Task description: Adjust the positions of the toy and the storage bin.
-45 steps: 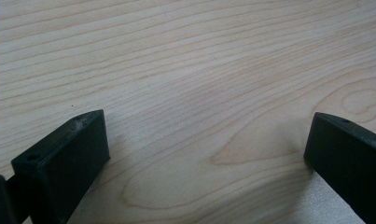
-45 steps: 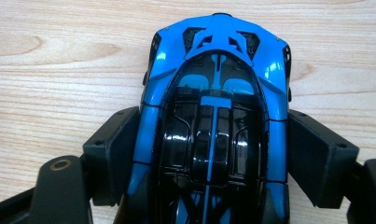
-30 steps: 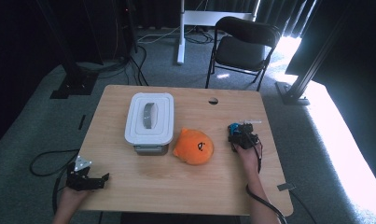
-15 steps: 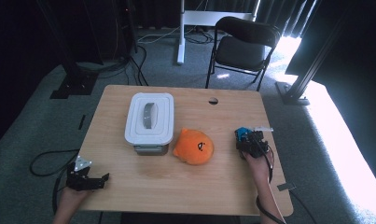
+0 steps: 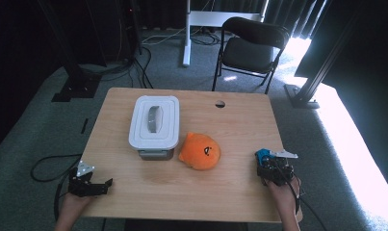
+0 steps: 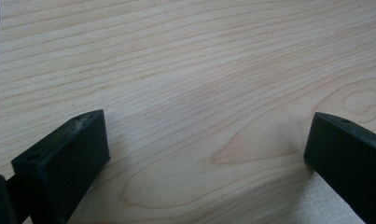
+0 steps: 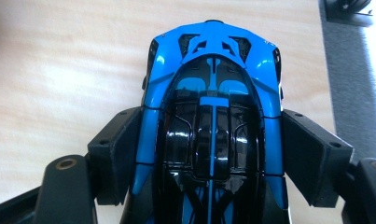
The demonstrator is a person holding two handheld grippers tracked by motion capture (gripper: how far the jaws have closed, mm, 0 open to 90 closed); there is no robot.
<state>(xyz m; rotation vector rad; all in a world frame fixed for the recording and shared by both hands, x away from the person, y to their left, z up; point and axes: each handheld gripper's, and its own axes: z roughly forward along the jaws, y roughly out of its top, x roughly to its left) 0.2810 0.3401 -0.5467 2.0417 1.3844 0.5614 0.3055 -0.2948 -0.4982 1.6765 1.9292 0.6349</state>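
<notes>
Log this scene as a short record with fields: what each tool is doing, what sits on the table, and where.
right tool: shut on the toy car, at the table's right near edge
toy car: blue and black, clamped on both sides
left tool: open, nothing between its jaws, over bare wood at the table's left near corner
table: light wood, with a round hole near the far edge
box: white, lid on, left of centre
plush: orange, right beside the box, apart from both tools
</notes>
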